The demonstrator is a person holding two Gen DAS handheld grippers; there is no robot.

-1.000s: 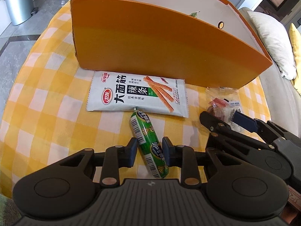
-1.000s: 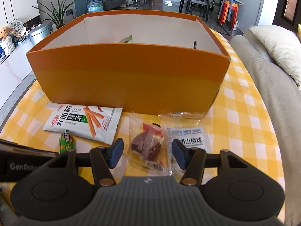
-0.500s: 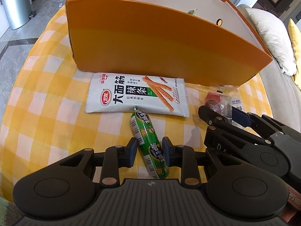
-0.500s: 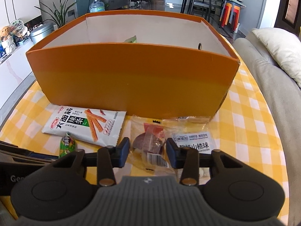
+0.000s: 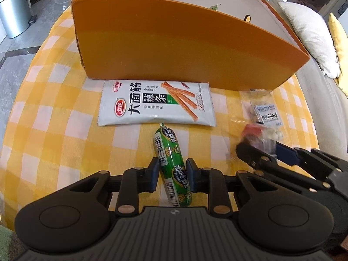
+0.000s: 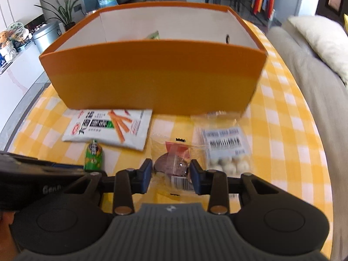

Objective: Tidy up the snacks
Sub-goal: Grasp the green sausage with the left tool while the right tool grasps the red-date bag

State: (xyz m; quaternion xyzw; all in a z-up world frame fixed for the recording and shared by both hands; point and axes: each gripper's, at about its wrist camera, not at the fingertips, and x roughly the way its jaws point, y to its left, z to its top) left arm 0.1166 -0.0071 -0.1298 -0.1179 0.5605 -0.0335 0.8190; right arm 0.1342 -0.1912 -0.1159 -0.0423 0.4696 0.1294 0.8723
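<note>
Green sausage stick (image 5: 173,165) (barcoded wrapper), between left gripper (image 5: 172,175) jaws

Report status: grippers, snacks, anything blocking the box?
Left gripper shut on green sausage. Right gripper shut on clear snack packet. Orange box ahead; nothing in the way.
</note>
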